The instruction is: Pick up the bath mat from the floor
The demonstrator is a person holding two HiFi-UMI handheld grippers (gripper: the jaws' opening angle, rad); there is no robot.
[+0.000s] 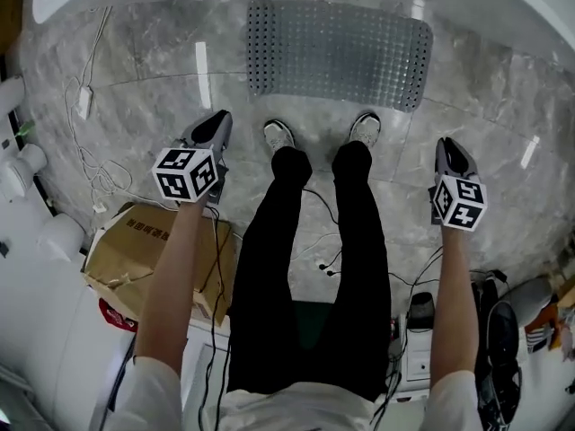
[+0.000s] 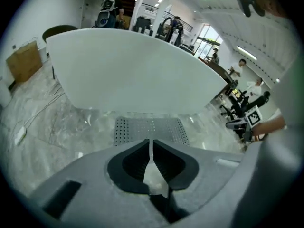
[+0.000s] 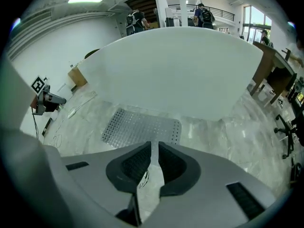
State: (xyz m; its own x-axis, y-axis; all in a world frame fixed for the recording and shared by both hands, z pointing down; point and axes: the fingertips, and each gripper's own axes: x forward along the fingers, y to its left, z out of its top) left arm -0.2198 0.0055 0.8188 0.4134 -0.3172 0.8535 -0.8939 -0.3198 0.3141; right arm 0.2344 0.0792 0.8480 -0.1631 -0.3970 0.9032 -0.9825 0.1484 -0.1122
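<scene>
A grey perforated bath mat [image 1: 338,52] lies flat on the marble floor in front of a white bathtub [image 1: 503,7], just beyond the person's shoes. It also shows ahead of the jaws as the bath mat [image 2: 151,129] and the bath mat [image 3: 141,127]. My left gripper [image 1: 217,120] hangs above the floor, left of the legs and short of the mat, jaws shut and empty. My right gripper [image 1: 446,147] hovers right of the legs, also shut on nothing, nearer than the mat's right end.
The person's legs and white shoes [image 1: 278,136] stand between the two grippers. A cardboard box [image 1: 162,259] sits at the near left. Cables [image 1: 90,164] trail over the floor at left, and more gear [image 1: 499,330] lies at the near right.
</scene>
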